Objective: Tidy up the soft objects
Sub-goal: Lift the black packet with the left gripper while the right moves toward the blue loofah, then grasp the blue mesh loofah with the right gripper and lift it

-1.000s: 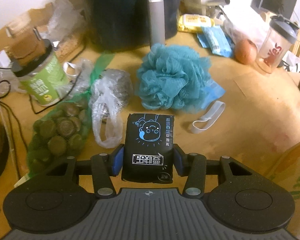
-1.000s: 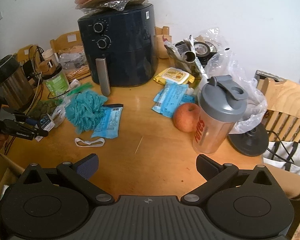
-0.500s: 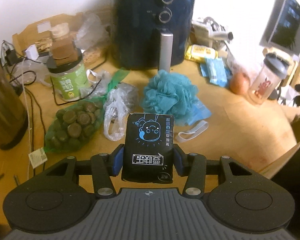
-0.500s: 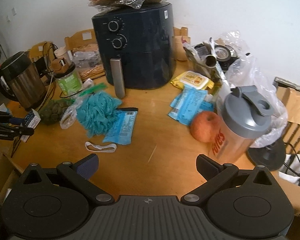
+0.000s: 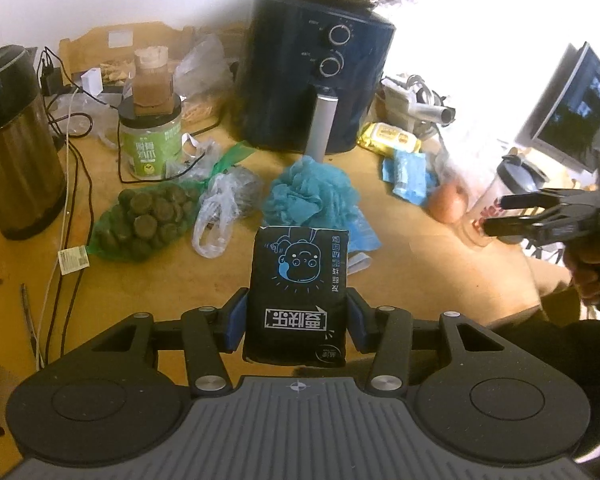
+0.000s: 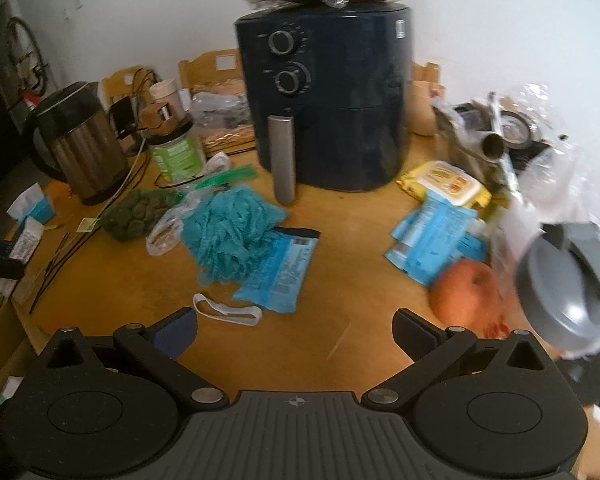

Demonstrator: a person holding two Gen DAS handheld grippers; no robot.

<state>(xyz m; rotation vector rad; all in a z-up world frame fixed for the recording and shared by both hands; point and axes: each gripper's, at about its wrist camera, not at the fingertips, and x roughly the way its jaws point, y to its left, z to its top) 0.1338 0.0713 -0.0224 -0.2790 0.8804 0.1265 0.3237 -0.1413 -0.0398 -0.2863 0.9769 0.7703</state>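
Black soft tissue pack (image 5: 298, 292): pinched by left gripper (image 5: 298, 318) fingers. Right gripper (image 6: 294, 330) fingers spread, idle. Teal mesh bath pouf (image 6: 230, 234), centre frame, unsorted.

left wrist: above table (image 5: 440, 280), facing air fryer (image 5: 316, 76) | right wrist: same, nearer

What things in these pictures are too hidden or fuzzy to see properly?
- Left wrist view: the black pack hides the table behind it; its lower end sits between the left gripper fingers.
- Right wrist view: the shaker bottle is blurred and its label cannot be read.
- Right wrist view: the apple is blurred.
- Both views: the stack on the air fryer is cut off by the top edge.
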